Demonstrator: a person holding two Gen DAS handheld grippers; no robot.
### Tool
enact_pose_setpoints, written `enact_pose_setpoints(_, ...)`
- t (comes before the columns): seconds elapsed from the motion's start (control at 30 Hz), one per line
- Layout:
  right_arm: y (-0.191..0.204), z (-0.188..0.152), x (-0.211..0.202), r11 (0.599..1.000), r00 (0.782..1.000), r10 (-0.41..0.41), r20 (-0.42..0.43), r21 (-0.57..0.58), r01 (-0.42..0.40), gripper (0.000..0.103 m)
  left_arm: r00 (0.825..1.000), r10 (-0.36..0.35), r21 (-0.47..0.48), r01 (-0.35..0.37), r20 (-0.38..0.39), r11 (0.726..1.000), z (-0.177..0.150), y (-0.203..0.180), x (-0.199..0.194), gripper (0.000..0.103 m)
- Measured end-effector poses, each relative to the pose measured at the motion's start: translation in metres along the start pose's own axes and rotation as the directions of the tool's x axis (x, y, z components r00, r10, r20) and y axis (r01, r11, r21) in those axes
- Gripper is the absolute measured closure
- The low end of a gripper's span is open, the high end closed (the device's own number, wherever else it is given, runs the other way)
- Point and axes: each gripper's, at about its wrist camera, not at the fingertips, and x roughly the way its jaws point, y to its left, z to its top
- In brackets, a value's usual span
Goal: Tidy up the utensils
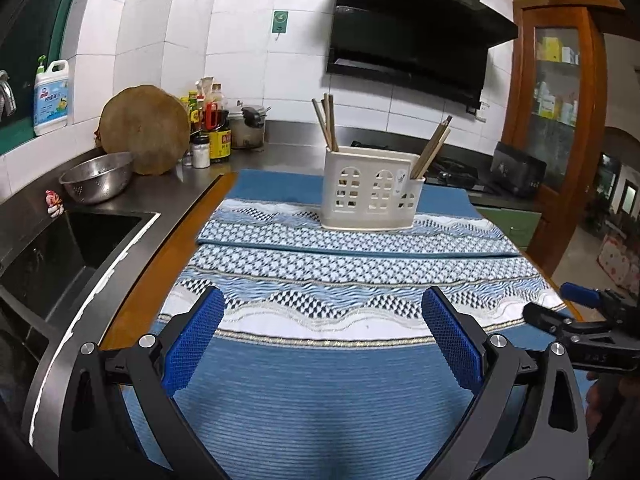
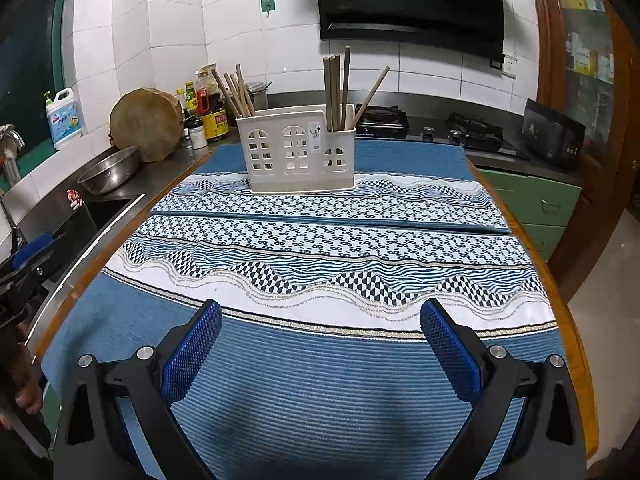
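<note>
Left gripper: your jaws spread wide, empty, low over the mat.
Right gripper: same, jaws spread, nothing held.
Tabletop: bare mat between jaws and holder.
Holder: dead ahead at the far end, well apart; judged slightly nearer your right.
Chopsticks: upright to leaning, in both end compartments.

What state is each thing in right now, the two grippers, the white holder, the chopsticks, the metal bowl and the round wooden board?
Left gripper: open, empty, above the blue patterned mat.
Right gripper: open, empty.
White plastic utensil holder: upright on the mat.
Wooden chopsticks: standing in the holder's two end compartments, leaning.
Steel colander bowl: right way up beside the sink.
Round wooden chopping board: propped on edge against the wall.
</note>
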Motion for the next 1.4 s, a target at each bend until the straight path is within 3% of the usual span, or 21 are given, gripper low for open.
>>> enact_pose_setpoints(0.53, 0.006, -0.018, -0.028, 1.0, 1.0, -0.008, 0.03, 0.008, 0.008, 0.007, 0.999, 0.034, 0.05, -0.033, -0.019, 0.998, -0.02, 0.001, -0.018, 0.005)
enact_pose_setpoints(1.4, 0.005, -0.029, -0.03, 1.0, 1.0, -0.006, 0.007, 0.012, 0.006, 0.007, 0.998, 0.032, 0.078, -0.027, -0.061, 0.997, -0.03, -0.006, -0.018, 0.005)
